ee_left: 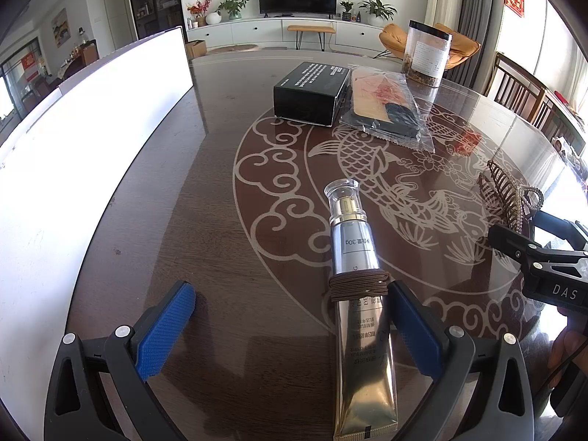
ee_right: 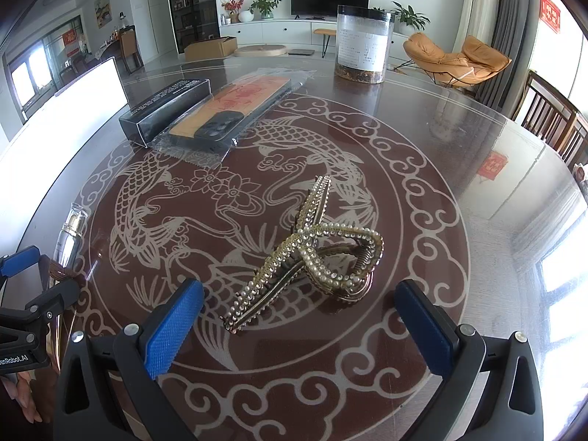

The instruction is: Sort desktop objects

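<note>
I held my left gripper low over the dark glass-topped table, its blue-padded fingers spread wide and gripping nothing. The gold and silver cosmetic tube lay flat on the table between them, well over toward the right finger, whose tip sat just beside the tube or touching it; I could not tell which. The tube's clear cap pointed away from me, and a brown hair tie was wound several times around its middle.

My right gripper was spread just as wide, also empty. The rhinestone hair claw rested on the table ahead of it, between the lines of the two fingers but clear of both, lying on the carp pattern under the glass. From the left wrist view the claw showed at the right edge, just beyond my other gripper's black frame.

Farther back, the black box sat on the table with the phone case in its clear plastic bag lying just beside it on the right, the two close enough that I could not tell whether they touched. The clear jar with a black lid stood upright near the far edge, apart from them. A white board ran along the left side of the table
</note>
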{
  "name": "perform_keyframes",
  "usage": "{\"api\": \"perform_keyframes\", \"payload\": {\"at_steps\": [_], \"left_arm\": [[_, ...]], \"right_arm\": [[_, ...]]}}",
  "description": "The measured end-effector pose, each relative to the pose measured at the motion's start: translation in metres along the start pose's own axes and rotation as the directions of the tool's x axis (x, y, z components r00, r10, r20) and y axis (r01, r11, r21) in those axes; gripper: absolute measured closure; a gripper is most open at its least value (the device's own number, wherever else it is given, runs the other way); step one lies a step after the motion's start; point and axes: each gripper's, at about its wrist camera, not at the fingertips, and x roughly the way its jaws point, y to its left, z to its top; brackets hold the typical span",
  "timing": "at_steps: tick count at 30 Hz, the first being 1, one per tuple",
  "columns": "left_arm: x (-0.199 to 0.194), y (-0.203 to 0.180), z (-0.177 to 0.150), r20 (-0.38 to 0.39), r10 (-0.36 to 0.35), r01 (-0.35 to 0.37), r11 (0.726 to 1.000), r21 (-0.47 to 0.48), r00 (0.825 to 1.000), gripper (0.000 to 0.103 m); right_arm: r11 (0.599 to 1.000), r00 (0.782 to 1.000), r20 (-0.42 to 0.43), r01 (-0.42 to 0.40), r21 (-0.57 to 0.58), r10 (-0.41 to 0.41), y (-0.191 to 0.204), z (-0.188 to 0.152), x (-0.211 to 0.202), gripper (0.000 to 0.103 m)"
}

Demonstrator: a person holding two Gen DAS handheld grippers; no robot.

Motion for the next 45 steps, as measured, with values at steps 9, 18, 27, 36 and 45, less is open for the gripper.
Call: {"api": "perform_keyframes", "payload": {"at_steps": [9,18,27,36,45], "left_arm": [[-0.0002,-0.0001,-0.0002,0.000,0.000,0.000,1.000,0.000,1.000,0.000],[-0.0002,0.0001,-0.0001,0.000,0.000,0.000,1.000,0.001,1.000,0.000],[-0.0001,0.0001,0.0000,0.000,0.000,0.000,1.000,0.001,1.000,0.000],[-0.0007,-0.0001,-0.0010,0.001,0.006,-0.006,1.000,-0.007,1.000,0.000],[-0.0045,-0.0007,-0.0066,-0.007,0.001,-0.001,1.000,-0.002,1.000,0.000]], "right_arm": [[1.000,1.000,0.000,0.000,0.000,0.000,0.0000,-0.0001,-0.0002,0.000],[1.000,1.000,0.000,0.000,0.000,0.000,0.0001,0.0000,-0.0003,0.000],[1.000,1.000,0.000,0.000,0.000,0.000,0.0001,-0.0001,-0.0002,0.000],[1.000,1.000,0.000,0.001,0.000,-0.001,0.0001,-0.0004,-0.0003,0.000],[1.000,1.000,0.004,-0.018,0.010,0.017,-0.0023,-0.0010,-0.0011,0.000]]}}
